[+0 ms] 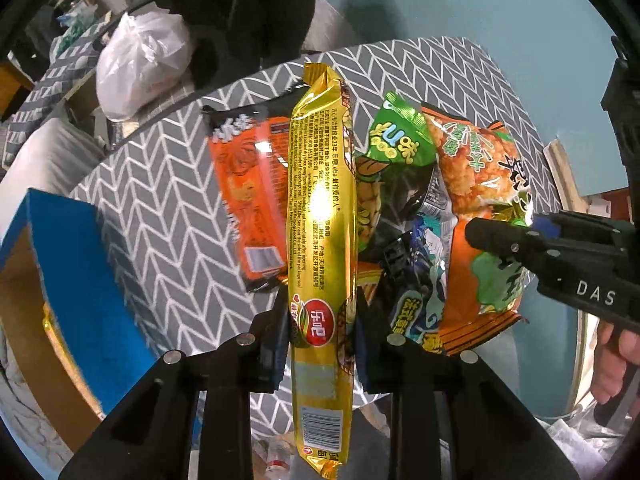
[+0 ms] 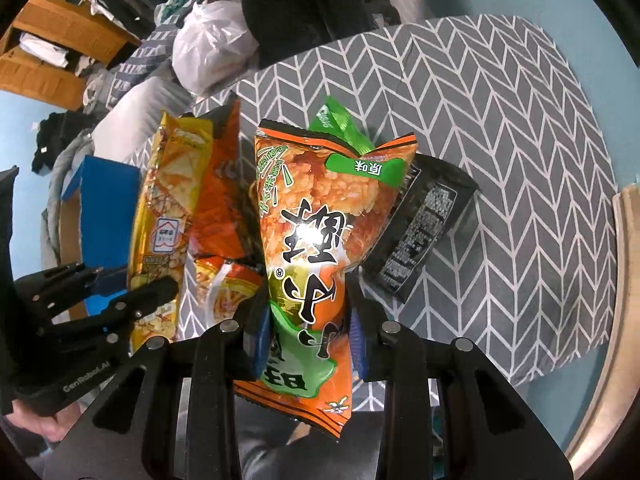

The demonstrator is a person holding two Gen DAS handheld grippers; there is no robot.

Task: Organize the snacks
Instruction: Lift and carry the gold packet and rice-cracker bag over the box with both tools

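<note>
Left wrist view — left tool [image 1: 322, 320] clenched on a gold packet [image 1: 322, 208]; right tool [image 2: 308, 332] grasping an orange bag [image 2: 316, 232].

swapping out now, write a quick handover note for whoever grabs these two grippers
Left gripper: shut on the gold snack pack, held above the table.
Right gripper: shut on the orange rice-cracker bag.
On the grey chevron tablecloth: an orange-and-black packet, a green bag, a blue-and-white packet, a black packet.
Blue box sits open at the left; its contents can't be seen.
Left to do: place both held packs, then the remaining ones.
</note>
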